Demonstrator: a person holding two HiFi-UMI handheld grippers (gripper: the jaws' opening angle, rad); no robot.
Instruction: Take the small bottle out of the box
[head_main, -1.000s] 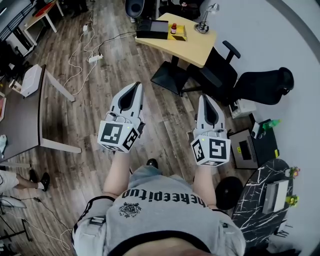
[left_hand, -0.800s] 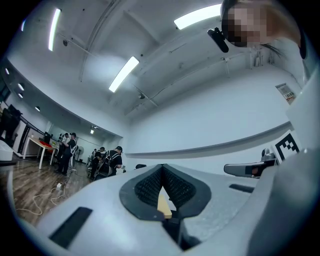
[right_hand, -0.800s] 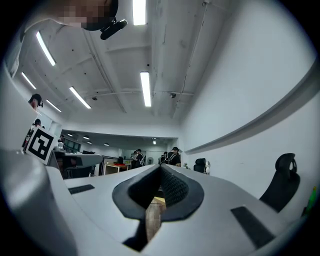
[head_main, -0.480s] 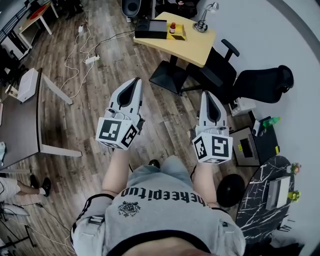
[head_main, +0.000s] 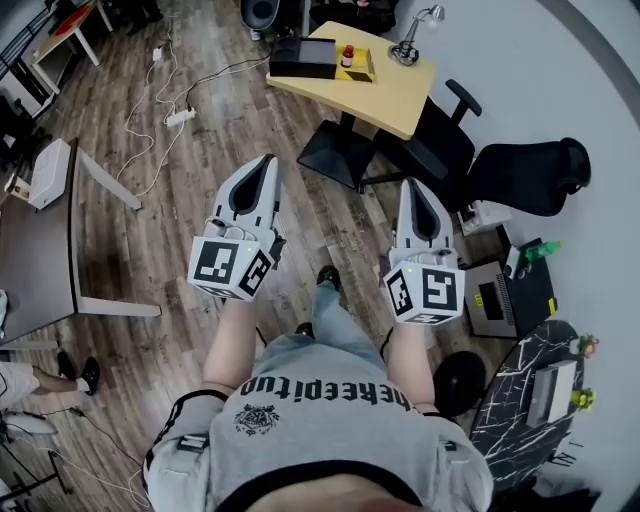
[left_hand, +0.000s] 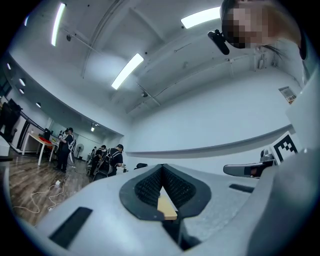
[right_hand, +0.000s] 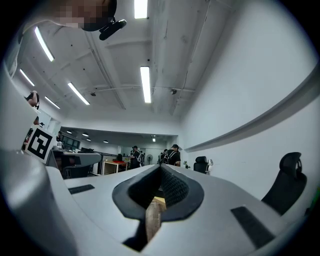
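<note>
Small bottle (head_main: 347, 55) with a red cap stands far ahead at the top of the head view, on the yellow bench (head_main: 390, 100). It is in or on a low yellow box (head_main: 360, 69) (too small to tell which), just beside a black case (head_main: 305, 58) and near a desk lamp (head_main: 408, 45). Both tools are held out over the wooden floor (head_main: 200, 190), well apart from the bench and pointing towards it. The left tool (head_main: 268, 160) and the right tool (head_main: 412, 184) are side by side, each with its marker cube nearest the person, and neither carries anything. A black office chair (head_main: 520, 175) lies tipped by the wall on the right, a grey desk (head_main: 40, 270) sits at the left edge, and white cables (head_main: 165, 120) trail across the boards. In the left gripper view the dark ribbed pads (left_hand: 147, 187) meet at their tips, so this tool is closed and empty (only a sliver of pale yellow shows in the gap below the tips). Beyond it are a white wall, ceiling lights and a few people (left_hand: 107, 160) standing far off. In the right gripper view the pads (right_hand: 172, 187) likewise come together with nothing gripped, and more people (right_hand: 172, 155) stand at the far end of the room.
</note>
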